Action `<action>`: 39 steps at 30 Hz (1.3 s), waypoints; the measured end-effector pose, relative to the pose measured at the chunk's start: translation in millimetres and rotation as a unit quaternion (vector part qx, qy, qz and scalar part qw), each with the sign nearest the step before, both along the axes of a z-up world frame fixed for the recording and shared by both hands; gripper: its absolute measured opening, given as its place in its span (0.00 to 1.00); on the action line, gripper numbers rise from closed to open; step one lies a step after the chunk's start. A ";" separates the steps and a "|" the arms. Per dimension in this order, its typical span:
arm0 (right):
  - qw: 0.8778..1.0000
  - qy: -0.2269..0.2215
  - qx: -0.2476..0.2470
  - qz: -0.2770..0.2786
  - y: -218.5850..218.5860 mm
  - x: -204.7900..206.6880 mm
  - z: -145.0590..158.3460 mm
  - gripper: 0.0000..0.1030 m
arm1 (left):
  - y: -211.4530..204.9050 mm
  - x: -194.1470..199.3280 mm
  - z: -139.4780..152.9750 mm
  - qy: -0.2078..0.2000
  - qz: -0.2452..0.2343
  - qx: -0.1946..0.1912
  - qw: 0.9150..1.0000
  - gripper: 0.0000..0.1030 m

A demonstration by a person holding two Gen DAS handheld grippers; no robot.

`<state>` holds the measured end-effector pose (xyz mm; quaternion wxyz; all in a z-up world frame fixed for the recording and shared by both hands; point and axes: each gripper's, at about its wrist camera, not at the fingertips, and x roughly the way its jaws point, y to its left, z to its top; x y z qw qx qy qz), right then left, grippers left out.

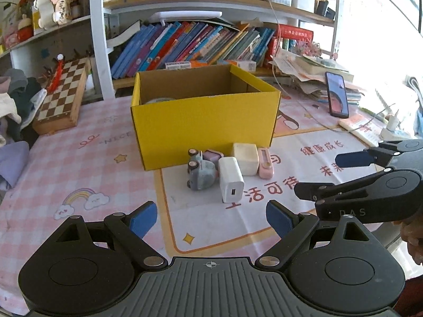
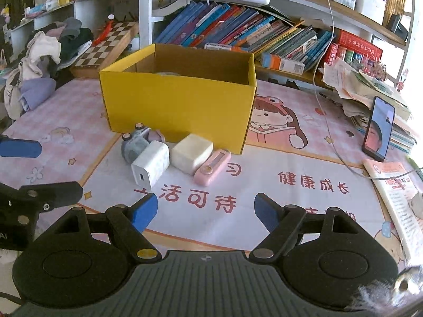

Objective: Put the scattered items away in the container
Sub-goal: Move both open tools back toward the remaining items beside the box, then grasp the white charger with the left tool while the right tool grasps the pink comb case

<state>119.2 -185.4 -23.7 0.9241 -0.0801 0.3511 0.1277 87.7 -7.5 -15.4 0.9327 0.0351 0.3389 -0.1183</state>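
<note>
Both tools, left (image 1: 210,218) and right (image 2: 206,212), fingers apart, empty, poised short of box (image 1: 203,121). Charger (image 1: 230,179), toy car (image 1: 202,174), cream block (image 1: 246,158), pink case (image 1: 265,162) clustered against box front, likely staged for pickup.

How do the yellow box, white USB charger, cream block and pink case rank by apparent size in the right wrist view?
1. Yellow box, by far.
2-3. White USB charger and cream block: they look alike; unranked.
4. Pink case, slimmest.
</note>
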 end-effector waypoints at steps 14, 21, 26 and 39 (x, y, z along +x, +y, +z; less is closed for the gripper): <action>1.000 0.012 0.003 0.007 -2.4 16.7 -4.0 0.75 | -2.6 12.0 -4.5 0.007 0.008 -0.008 1.000 0.86; 1.000 0.026 0.004 0.014 -3.7 32.1 -7.6 0.66 | -7.9 23.9 -8.2 0.015 -0.002 -0.013 1.000 0.77; 0.999 0.036 0.003 0.017 -4.7 42.9 -11.8 0.66 | -10.8 33.5 -13.4 0.025 -0.003 -0.018 1.000 0.70; 0.997 0.067 0.001 0.034 -7.2 73.0 -23.9 0.57 | -20.5 58.3 -29.1 0.054 -0.003 -0.029 0.998 0.56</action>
